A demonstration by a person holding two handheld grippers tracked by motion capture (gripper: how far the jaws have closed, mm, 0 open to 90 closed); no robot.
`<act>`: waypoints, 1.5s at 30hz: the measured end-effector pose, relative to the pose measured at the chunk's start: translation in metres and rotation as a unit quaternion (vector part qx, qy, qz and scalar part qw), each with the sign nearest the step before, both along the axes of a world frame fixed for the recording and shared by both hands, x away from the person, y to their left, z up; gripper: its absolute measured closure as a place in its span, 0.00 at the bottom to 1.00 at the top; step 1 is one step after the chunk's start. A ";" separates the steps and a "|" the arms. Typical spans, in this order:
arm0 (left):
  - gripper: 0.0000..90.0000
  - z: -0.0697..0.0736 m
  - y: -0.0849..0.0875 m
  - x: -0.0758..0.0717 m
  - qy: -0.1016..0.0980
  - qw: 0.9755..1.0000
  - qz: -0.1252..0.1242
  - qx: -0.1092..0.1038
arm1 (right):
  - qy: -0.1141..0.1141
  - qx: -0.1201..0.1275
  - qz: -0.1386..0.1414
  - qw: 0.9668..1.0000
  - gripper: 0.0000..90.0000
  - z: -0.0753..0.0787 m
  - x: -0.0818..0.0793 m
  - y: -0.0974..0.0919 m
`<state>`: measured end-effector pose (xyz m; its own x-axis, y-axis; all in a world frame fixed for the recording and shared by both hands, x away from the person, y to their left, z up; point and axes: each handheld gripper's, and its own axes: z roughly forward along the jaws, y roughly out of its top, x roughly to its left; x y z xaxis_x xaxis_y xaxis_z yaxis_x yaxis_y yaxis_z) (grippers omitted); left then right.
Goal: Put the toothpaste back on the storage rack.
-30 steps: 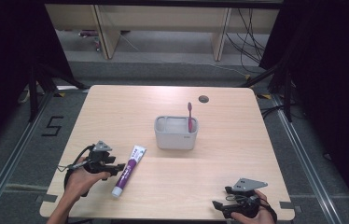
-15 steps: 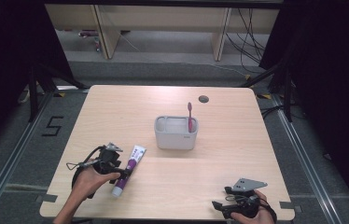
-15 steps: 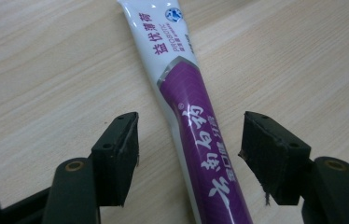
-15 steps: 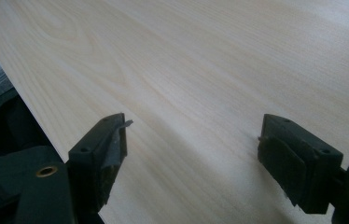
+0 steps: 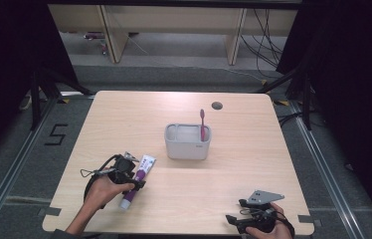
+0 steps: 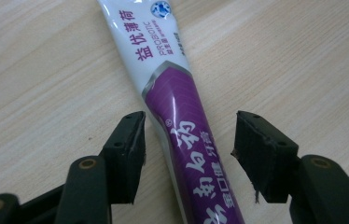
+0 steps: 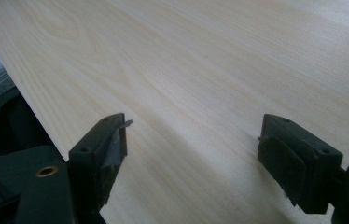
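A white and purple toothpaste tube lies flat on the wooden table, left of centre. My left gripper comes at it from the left and straddles its purple lower half. In the left gripper view the tube runs between the two black pads with a small gap on each side. The jaws have just been closing, but they are open and not pressing. My right gripper rests at the table's front right corner. Its jaws stand wide open over bare wood.
A grey rectangular holder stands mid-table with a pink toothbrush upright in its right end. A dark round hole sits near the table's far edge. The front edge is close to the right gripper.
My left hand has slid right and a little toward the front, bringing its jaws from beside the tube to astride it. The right gripper has stayed put.
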<state>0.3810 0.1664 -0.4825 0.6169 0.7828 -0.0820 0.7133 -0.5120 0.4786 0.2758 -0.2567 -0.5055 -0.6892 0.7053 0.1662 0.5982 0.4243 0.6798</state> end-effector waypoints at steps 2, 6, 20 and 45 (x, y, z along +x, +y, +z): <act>0.51 -0.001 -0.001 0.001 0.003 1.000 -0.001 0.006 | 0.000 0.001 0.001 1.000 0.27 0.000 0.000 0.000; 0.57 -0.002 -0.003 0.003 0.002 1.000 -0.007 0.022 | 0.000 0.001 0.001 1.000 0.27 0.000 0.000 0.000; 0.70 -0.003 -0.014 0.005 0.011 0.996 -0.052 0.067 | 0.002 0.002 0.006 1.000 0.27 0.001 -0.001 0.001; 0.76 0.002 -0.020 0.021 0.068 0.986 -0.108 0.110 | 0.013 0.003 0.004 1.000 0.27 0.000 -0.001 0.002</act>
